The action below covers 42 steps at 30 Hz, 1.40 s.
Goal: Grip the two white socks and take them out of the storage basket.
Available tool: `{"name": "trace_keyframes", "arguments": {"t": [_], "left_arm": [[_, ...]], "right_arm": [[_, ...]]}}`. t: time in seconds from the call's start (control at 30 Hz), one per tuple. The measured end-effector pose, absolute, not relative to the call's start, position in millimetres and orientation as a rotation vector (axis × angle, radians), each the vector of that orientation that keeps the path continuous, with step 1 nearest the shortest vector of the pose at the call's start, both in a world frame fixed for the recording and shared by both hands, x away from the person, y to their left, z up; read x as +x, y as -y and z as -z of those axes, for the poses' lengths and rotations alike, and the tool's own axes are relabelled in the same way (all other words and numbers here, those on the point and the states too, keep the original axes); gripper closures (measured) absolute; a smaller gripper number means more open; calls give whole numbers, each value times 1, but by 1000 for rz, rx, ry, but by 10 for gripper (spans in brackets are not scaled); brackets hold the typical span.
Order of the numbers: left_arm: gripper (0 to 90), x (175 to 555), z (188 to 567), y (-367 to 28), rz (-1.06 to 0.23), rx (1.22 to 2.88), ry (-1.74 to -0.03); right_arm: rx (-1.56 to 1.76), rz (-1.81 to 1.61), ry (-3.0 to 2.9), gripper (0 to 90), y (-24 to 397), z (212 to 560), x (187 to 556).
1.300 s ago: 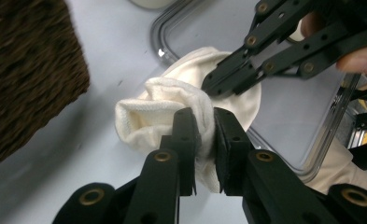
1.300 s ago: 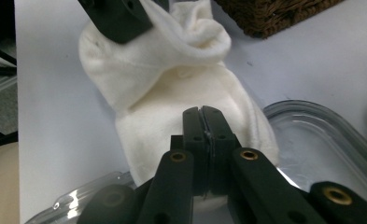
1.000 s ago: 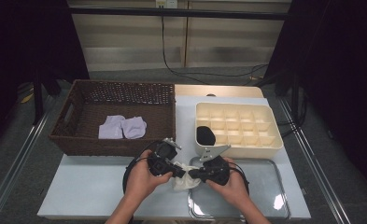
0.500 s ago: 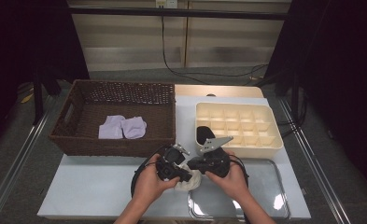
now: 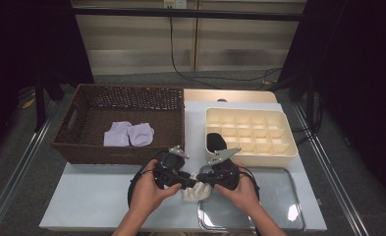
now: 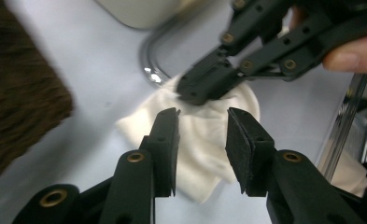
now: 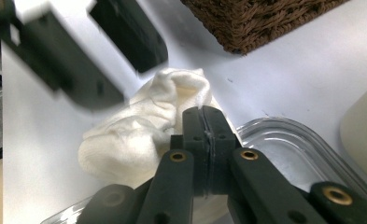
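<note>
My right gripper was clamped shut on a fold of the crumpled white cotton sock, which lay bunched on the pale blue counter near its front edge, just beside the left rim of the clear shallow plastic tray. My left gripper stood parted, its jaws having just been opening; the sock lay beneath and between them, but the pads were not pressing on it.

The risk, as I judged it, was that I held the sock by one thin pinch only. If I lifted with the right alone, the fold could slip out, or the sock could unroll and hang loose, undoing whatever shaping the two grippers had given it. My left pads sat very near the right gripper's tip, so closing them carelessly might have struck the other jaws instead of catching cloth, or taken only a wisp of the top layer.

The tray's rim was close too: a dragged sock could snag on it. The brown woven wicker basket holding two pale lilac socks, and the cream plastic compartment box with a rolled black sock in one cell, stood toward the far edge, so carrying on a weak grip risked a drop on the way.
</note>
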<state>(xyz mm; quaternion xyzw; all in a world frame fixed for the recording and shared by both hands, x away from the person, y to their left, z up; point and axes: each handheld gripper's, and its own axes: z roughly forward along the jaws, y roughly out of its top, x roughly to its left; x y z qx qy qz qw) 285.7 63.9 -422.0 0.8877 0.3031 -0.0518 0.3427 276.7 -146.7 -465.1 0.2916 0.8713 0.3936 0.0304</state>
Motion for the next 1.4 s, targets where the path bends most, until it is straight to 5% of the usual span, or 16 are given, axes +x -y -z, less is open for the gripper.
{"name": "trace_keyframes", "arguments": {"t": [0.4, 1.03, 1.4], "left_arm": [[648, 283, 446, -60, 153, 2378, -787], [531, 280, 454, -50, 135, 2356, -816], [495, 286, 446, -81, 89, 2288, -948]], "right_arm": [[888, -1183, -2677, 886, 154, 462, 273], [842, -1232, -2665, 827, 141, 447, 270], [872, -1239, -2689, 873, 152, 462, 266]]}}
